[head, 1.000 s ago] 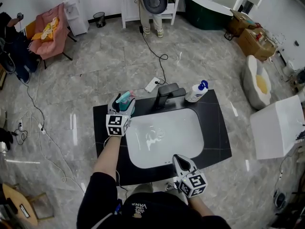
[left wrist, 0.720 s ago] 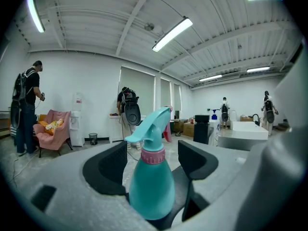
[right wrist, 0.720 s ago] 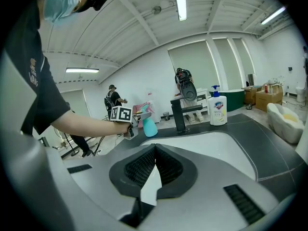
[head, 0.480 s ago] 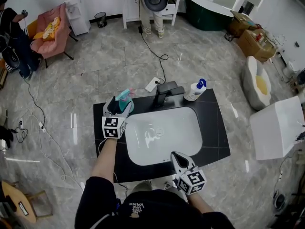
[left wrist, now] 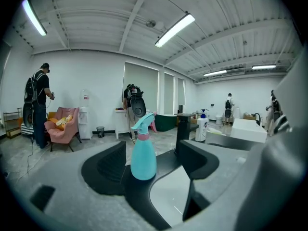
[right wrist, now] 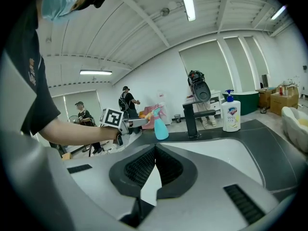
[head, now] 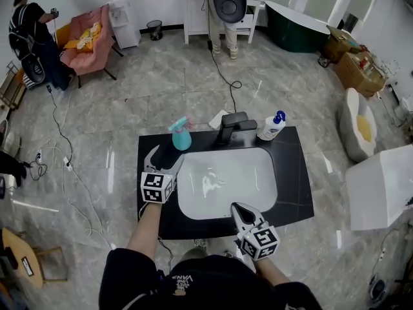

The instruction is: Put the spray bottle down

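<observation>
Black tabletop [head: 293, 186]: spray bottle [head: 181, 137] stands at 12 o'clock of my left hand-held gripper [head: 166, 155], jaws opening, empty; a swing could topple it.

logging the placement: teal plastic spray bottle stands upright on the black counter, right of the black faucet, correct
Not quite. The teal plastic spray bottle does stand upright on the black counter, but it is left of the black faucet, not right of it. The head view shows this.

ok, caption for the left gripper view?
Left gripper, jaws opening with nothing between them, facing the teal spray bottle set upright on the black counter.
</observation>
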A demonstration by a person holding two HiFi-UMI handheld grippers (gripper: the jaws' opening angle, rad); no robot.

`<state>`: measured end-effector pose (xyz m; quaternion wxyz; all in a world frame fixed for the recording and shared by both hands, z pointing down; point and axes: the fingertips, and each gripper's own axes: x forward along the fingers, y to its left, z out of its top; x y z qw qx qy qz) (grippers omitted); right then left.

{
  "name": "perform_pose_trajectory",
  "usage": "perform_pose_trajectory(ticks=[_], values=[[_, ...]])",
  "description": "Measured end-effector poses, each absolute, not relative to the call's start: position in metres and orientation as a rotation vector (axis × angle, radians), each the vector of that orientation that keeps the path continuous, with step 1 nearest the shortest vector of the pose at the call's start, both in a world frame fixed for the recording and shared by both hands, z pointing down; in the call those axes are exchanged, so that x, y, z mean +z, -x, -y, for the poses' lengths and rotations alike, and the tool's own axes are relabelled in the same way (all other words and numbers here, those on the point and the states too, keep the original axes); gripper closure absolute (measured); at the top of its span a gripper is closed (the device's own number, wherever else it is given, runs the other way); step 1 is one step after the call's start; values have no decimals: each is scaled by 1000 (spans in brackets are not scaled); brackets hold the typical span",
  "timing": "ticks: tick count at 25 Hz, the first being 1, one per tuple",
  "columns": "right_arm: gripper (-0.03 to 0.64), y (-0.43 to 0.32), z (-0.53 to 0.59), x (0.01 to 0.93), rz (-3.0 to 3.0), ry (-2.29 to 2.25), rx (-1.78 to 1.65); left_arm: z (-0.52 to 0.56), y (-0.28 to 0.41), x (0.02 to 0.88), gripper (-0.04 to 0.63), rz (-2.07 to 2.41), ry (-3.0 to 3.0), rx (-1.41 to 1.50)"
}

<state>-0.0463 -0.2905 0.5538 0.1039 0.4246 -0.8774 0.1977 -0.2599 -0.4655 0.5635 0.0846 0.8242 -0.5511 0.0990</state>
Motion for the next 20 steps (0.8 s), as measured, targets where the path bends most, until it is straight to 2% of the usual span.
perform_pose_trajectory(ticks=[20], values=[[615,10,214,544,2708,-1053,535,284,189,518,256,1660,-2474,191]])
